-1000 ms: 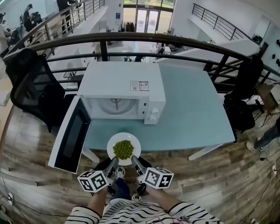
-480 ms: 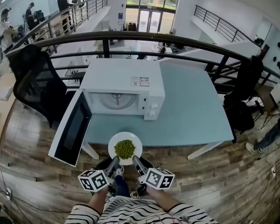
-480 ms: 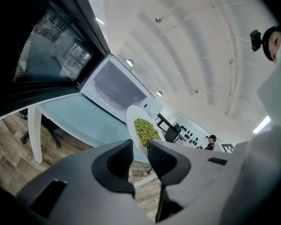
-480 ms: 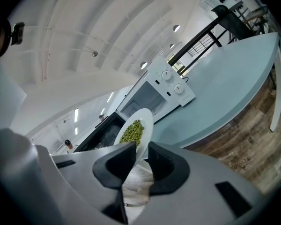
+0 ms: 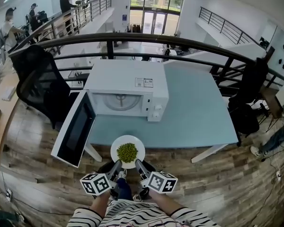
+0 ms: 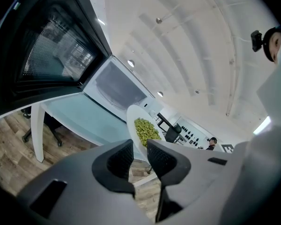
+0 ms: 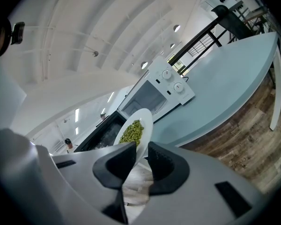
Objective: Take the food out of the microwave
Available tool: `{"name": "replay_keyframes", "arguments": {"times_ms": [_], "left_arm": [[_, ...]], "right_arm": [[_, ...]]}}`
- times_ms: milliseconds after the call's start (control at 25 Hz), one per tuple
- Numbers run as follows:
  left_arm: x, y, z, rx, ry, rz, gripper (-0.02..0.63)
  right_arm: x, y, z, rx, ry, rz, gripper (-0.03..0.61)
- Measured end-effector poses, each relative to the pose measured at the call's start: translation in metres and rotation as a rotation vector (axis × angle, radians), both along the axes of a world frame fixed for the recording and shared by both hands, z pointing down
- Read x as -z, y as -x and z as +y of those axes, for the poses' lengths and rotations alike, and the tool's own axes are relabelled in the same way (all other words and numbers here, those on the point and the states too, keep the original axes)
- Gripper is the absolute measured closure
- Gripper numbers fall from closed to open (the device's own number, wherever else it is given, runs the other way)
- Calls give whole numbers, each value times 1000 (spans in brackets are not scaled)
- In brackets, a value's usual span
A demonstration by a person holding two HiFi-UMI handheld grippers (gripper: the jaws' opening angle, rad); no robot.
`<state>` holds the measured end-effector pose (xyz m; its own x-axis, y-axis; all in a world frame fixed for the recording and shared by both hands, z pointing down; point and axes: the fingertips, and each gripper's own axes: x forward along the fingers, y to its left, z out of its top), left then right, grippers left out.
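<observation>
Plate (image 5: 117, 148) held level by left tool (image 5: 118, 164), right tool (image 5: 137, 163).

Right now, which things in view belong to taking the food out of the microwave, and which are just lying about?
Job: plate, gripped at its rim by left gripper and right gripper; green food on it; microwave; its open door.
Lying about: table; black chair; railing.

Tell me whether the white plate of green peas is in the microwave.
Out: the white plate of green peas is at the blue table's near edge, clear of the white microwave's open door.
</observation>
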<state>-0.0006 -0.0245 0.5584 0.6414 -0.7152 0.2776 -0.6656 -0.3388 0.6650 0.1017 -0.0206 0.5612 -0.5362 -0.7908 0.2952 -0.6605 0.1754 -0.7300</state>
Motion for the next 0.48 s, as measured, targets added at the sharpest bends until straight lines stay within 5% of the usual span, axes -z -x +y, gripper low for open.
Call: {"name": "replay_keyframes", "arguments": {"times_ms": [480], "left_arm": [[-1,2,-4,3,2,4,508]], "right_arm": [[-1,2,-4,-1,0,-5,491]]}}
